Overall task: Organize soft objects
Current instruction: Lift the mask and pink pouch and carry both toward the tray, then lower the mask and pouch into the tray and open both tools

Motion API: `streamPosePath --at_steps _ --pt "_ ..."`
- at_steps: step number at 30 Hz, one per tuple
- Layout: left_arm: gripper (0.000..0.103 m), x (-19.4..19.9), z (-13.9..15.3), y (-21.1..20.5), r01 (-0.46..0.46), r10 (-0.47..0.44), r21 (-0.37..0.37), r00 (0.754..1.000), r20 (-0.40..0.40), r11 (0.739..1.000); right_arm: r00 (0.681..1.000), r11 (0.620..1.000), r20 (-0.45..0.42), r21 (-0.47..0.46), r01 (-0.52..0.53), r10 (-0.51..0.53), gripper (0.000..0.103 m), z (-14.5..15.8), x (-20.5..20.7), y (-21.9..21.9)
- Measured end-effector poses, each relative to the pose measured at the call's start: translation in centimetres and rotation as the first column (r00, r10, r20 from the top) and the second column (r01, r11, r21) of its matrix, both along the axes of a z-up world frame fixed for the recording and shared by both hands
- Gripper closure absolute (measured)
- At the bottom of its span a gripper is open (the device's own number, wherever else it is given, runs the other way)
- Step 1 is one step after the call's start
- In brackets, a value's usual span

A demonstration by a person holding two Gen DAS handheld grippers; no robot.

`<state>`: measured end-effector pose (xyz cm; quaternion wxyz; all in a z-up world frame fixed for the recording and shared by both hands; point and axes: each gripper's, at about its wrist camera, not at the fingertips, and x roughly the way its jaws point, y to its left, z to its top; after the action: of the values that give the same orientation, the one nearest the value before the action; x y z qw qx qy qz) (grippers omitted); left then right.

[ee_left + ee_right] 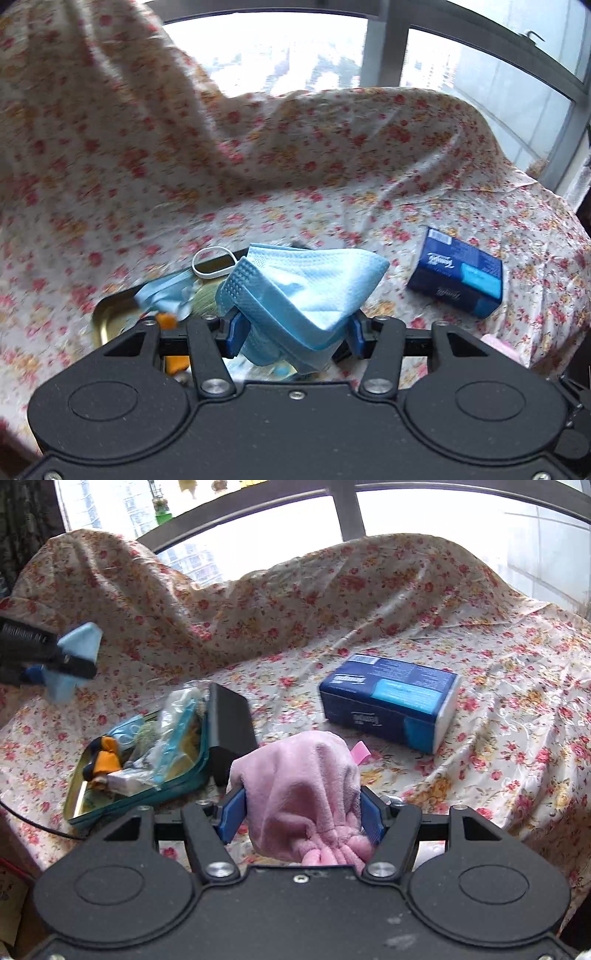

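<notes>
Both hands are up off the worktop, each with something soft in its grip. The left tongs are nearly closed, pinching a folded blue face mask whose white ear loop dangles out to one side. The right tongs stand a bit wider, clamped on a bunched pink fleece cloth. Below sits an open teal tin, already stuffed with odds and ends (an orange-and-black bundle, clear packets), and well off to its right lies a navy tissue pack on the flowered cover. This looks like the carrying step: both pieces lifted, neither yet put down. Next each needs a spot chosen, a gentle lowering, then release without snagging that loop.
</notes>
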<state>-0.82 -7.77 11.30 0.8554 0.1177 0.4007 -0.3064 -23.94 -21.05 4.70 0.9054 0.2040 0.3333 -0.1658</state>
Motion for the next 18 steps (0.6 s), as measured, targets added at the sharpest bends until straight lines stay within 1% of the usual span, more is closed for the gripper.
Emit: streamPosePath --at_steps 4,7,11,15,18 --pt "0.052 0.2 -0.5 3.6 -0.086 0.086 0.014 0.996 -0.009 0.996 0.999 0.999 0.011 -0.006 -0.047 0.047 0.04 0.7 0.6 1.4" --pt "0.052 1.0 -1.2 6.2 -0.161 0.161 0.029 0.987 -0.01 0.987 0.996 0.996 0.016 -0.018 -0.091 0.092 0.04 1.3 1.6 2.5" --pt "0.052 2.4 -2.3 9.6 -0.264 0.265 0.046 0.964 -0.012 0.963 0.987 0.988 0.026 -0.008 -0.157 0.157 0.04 2.1 3.4 4.0" --pt "0.052 4.3 -3.8 12.0 -0.338 0.341 0.067 0.94 -0.029 0.939 0.973 0.974 0.03 0.015 -0.228 0.227 0.04 2.6 5.6 5.3" --pt "0.052 5.4 -5.2 13.2 -0.382 0.385 0.103 0.923 -0.01 0.918 0.963 0.963 0.03 0.029 -0.268 0.267 0.04 3.0 7.4 6.2"
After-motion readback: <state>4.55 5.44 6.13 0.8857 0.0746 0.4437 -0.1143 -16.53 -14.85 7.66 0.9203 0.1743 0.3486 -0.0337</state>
